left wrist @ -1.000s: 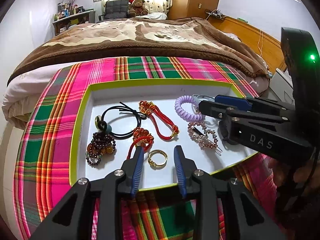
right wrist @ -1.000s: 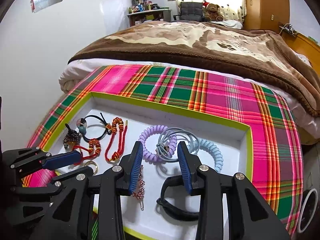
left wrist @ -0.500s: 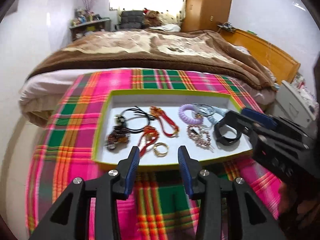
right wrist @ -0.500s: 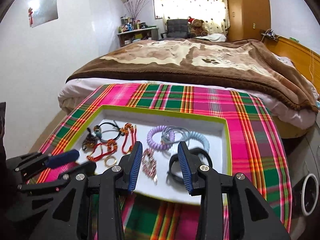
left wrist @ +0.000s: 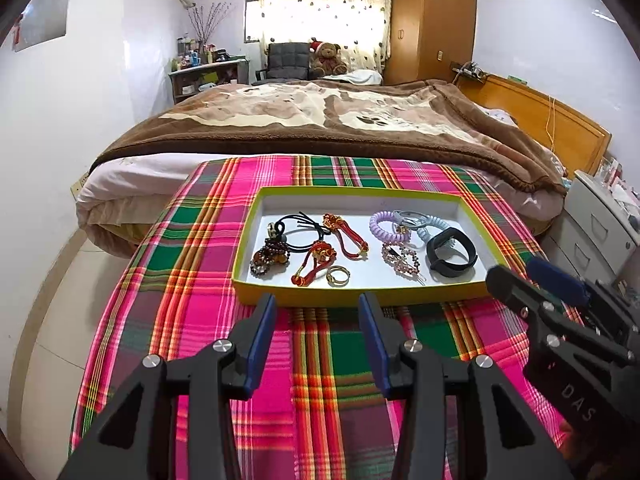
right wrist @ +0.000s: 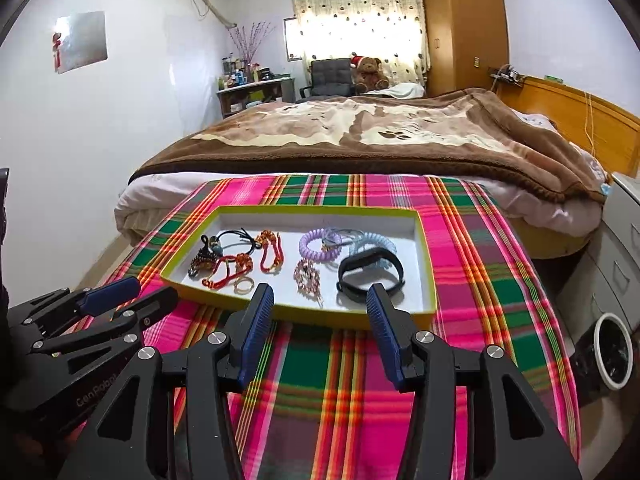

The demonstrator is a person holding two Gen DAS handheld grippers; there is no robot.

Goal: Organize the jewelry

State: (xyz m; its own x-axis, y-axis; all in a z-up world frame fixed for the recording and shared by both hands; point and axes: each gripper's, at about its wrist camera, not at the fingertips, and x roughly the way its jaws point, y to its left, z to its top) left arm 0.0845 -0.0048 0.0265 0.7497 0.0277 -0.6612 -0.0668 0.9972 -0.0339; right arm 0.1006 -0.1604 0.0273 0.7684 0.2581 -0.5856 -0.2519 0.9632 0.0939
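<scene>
Jewelry tray [left wrist: 476,212] lies beyond both empty, spread hand-held grippers [left wrist: 316,308].

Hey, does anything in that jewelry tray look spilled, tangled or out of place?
Nothing spilled; everything lies inside the tray. Only oddity: the purple coil tie, grey band and blue coil tie overlap in a heap.

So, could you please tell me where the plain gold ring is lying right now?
In the left wrist view the plain gold ring lies inside the yellow-rimmed white tray, near its front edge, just right of the red knotted cord bracelet and left of the pink beaded hair clip.
</scene>
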